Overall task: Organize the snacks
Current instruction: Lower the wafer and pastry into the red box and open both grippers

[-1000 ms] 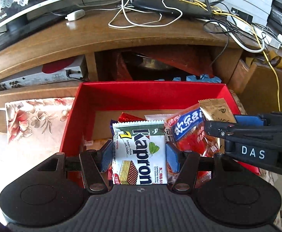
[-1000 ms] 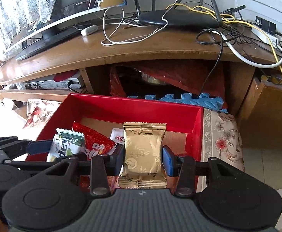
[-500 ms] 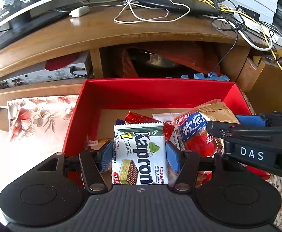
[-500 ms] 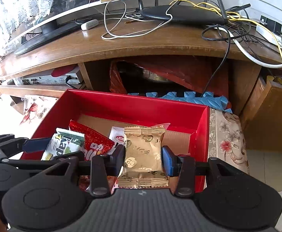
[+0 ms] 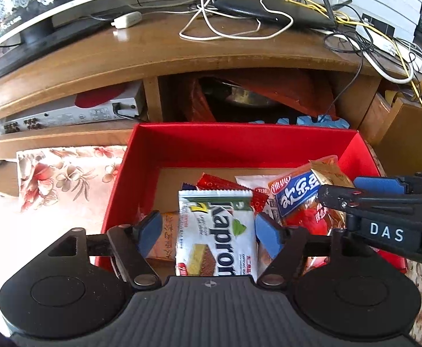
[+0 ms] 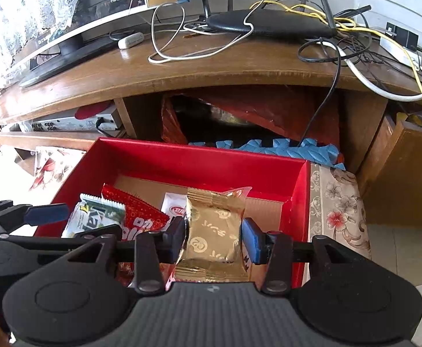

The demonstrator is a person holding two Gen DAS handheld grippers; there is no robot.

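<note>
Left gripper: jaws opening — pads clear of the Kapron wafer packet, which sits over the red box.
Right gripper: jaws opening, gold snack packet between them — left pad touching, right pad just off.

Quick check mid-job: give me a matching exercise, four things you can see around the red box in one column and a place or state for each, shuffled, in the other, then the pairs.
Things:
1. Kapron wafer pack
2. gold snack packet
3. black router
4. floral cloth

Places or states:
A. on the wooden TV stand, among cables
B. between the opening jaws of the left gripper, pads clear of it
C. under the red box, showing beside its walls
D. between the opening jaws of the right gripper, over the box

Pairs: 1-B, 2-D, 3-A, 4-C
</note>
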